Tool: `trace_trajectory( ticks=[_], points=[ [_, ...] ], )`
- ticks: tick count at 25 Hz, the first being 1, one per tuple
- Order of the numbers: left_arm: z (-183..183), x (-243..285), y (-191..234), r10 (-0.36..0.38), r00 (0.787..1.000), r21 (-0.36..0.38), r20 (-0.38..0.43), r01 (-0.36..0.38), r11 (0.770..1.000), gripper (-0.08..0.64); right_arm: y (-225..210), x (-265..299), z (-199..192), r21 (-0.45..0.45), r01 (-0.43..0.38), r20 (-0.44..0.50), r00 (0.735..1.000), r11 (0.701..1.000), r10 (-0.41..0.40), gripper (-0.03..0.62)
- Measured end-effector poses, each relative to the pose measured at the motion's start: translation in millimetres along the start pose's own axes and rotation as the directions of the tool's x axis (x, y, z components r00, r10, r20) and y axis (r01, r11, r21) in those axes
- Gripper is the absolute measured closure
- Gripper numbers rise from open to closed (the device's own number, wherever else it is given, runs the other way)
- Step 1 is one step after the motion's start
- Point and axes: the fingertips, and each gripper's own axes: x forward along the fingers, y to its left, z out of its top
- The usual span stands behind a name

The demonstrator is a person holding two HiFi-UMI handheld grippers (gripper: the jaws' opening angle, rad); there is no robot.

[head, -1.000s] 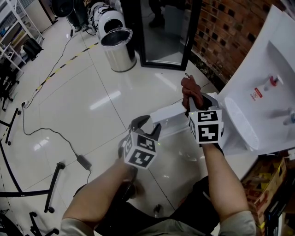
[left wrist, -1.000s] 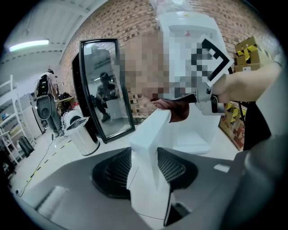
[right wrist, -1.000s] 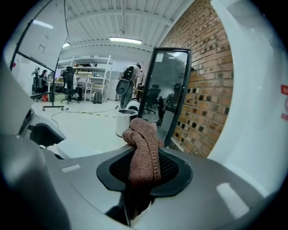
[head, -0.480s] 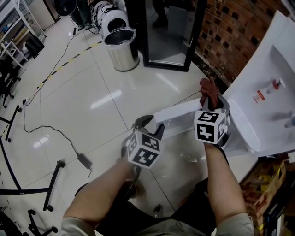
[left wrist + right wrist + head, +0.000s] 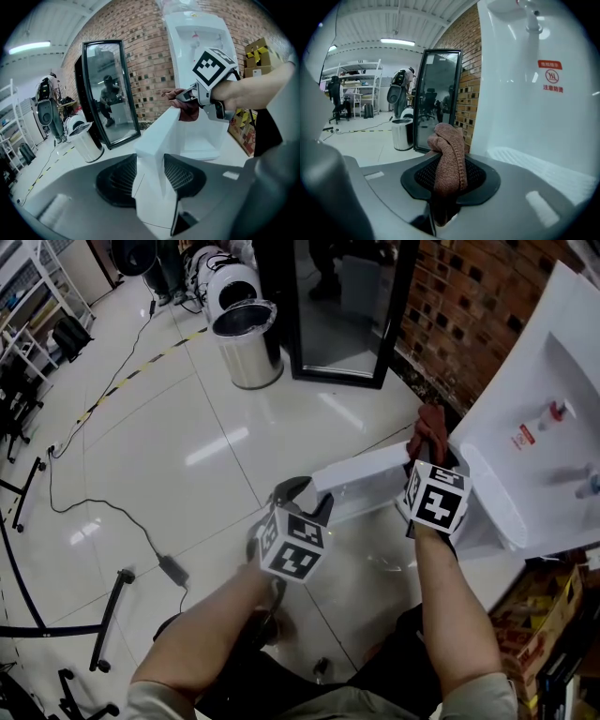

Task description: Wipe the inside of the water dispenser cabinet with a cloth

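We held the door and the cloth
Our left gripper had its jaws clamped on the edge of the open white cabinet door. Our right gripper pinched the bunched brown cloth between nearly closed jaws, close to the door's far corner, beside the water dispenser.

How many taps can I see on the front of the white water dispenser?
2. In the head view, a red tap sits in the recess of the water dispenser; a bluish tap is beside it at the picture's right edge, partly cut off. No more show.
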Motion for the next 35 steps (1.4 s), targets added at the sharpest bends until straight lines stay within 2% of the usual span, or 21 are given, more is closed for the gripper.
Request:
trace_trajectory(
  ticks=[4, 6, 8, 12, 16, 18, 21, 23, 25, 29, 32, 35],
  points=[
    [-0.1, -1.3, -0.4, -0.01, 1.0, 0.019, 0.001, 0.01, 1.0, 0.376, 3.5, -13.8, 12.7, -0.018, -0.047, 0.051, 0.998, 0.999, 0.048, 0.479],
    [-0.9, -4.9, 2.0, -0.012, 1.0, 0.022, 0.006, 0.011, 1.0, 0.387, 14.6, -28.3, 23.1, -0.054, -0.111, 0.096, 0.989, 0.992, 0.115, 0.479],
    [-1.1, -9.9, 6.6, -0.014, 1.0, 0.011, 0.016, 0.014, 1.0, 0.387, 32.3, -46.7, 30.7, -0.097, -0.199, 0.137, 0.968, 0.975, 0.211, 0.479],
    [3.5, -22.2, 17.0, -0.017, 0.999, -0.024, 0.045, 0.018, 1.0, 0.387, 76.6, -83.2, 26.6, -0.224, -0.369, 0.146, 0.902, 0.902, 0.405, 0.477],
    [12.1, -35.5, 29.0, -0.005, 0.994, -0.081, 0.105, 0.013, 0.997, 0.387, 113.4, -113.3, 11.0, -0.322, -0.461, 0.101, 0.851, 0.827, 0.515, 0.477],
    [16.6, -42.3, 42.8, 0.031, 0.99, -0.127, 0.141, -0.013, 0.992, 0.448, 129.2, -123.3, -0.8, -0.356, -0.5, 0.065, 0.829, 0.789, 0.555, 0.477],
    [16.2, -47.1, 64.2, 0.081, 0.985, -0.191, 0.151, -0.051, 0.98, 0.539, 151.6, -133.8, -21.9, -0.402, -0.555, 0.001, 0.795, 0.728, 0.607, 0.477],
    [11.0, -44.9, 71.9, 0.09, 0.987, -0.208, 0.135, -0.061, 0.976, 0.56, 166.1, -139.5, -34.6, -0.428, -0.588, -0.036, 0.77, 0.686, 0.637, 0.477],
    [3.6, -38.7, 72.3, 0.072, 0.991, -0.21, 0.116, -0.046, 0.977, 0.56, 179.1, -143.9, -48.0, -0.452, -0.616, -0.073, 0.747, 0.645, 0.661, 0.477],
    [-2.3, -29.4, 56.5, -0.019, 0.997, -0.184, 0.078, 0.033, 0.982, 0.56, 197.7, -143.4, -73.7, -0.507, -0.648, -0.151, 0.715, 0.568, 0.682, 0.477],
    [-0.1, -24.9, 47.6, -0.051, 0.996, -0.161, 0.071, 0.062, 0.985, 0.56, 202.2, -135.7, -82.7, -0.51, -0.662, -0.184, 0.708, 0.55, 0.682, 0.477],
    [-0.7, -18.7, 42.8, -0.059, 0.996, -0.152, 0.066, 0.069, 0.986, 0.56, 201.6, -124.9, -84.0, -0.491, -0.666, -0.191, 0.711, 0.561, 0.677, 0.477]
  ],
)
